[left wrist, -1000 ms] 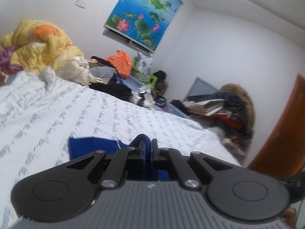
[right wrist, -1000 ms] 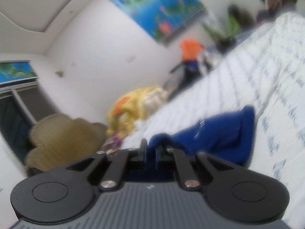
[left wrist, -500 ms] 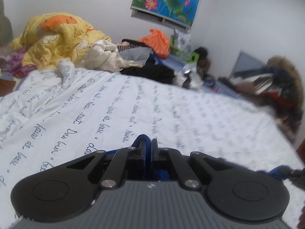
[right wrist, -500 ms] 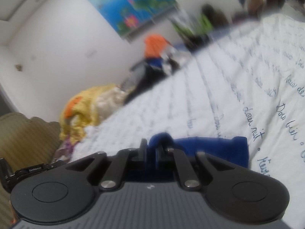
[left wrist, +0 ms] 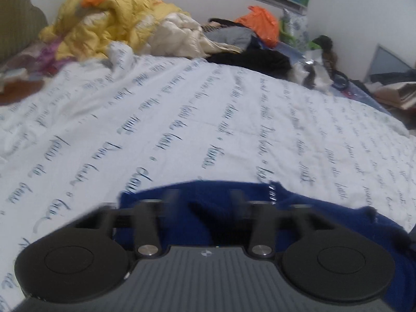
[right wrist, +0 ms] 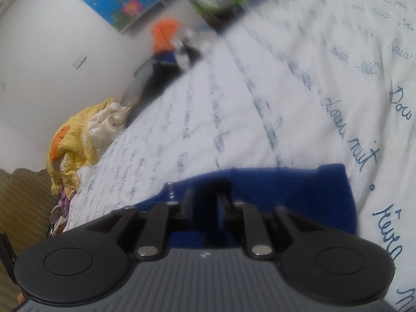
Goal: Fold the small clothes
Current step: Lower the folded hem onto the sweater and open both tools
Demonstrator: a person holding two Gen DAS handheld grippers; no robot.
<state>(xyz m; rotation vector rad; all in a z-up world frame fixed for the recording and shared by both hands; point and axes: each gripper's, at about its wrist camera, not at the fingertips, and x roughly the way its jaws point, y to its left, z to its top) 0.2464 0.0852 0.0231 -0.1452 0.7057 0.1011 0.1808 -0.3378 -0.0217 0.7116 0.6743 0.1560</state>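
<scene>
A dark blue small garment (left wrist: pixel 208 195) lies on the white bedsheet with blue script (left wrist: pixel 208 119), right under both grippers. It also shows in the right wrist view (right wrist: pixel 286 187). My left gripper (left wrist: pixel 202 195) stands open just above the cloth, fingers wide apart, nothing between them. My right gripper (right wrist: pixel 206 195) is partly open over the same cloth, with a narrow gap between its fingers; the cloth lies below them. Both views are blurred by motion.
A yellow and orange quilt (left wrist: pixel 109 18) and cream bedding are heaped at the head of the bed. Black and grey clothes and an orange bag (left wrist: pixel 262 23) lie along the far edge. A quilted headboard (right wrist: pixel 23 208) is at the left.
Both grippers came down to the sheet with the blue garment and opened. The garment now lies flat on the bed instead of hanging from the shut fingers.
</scene>
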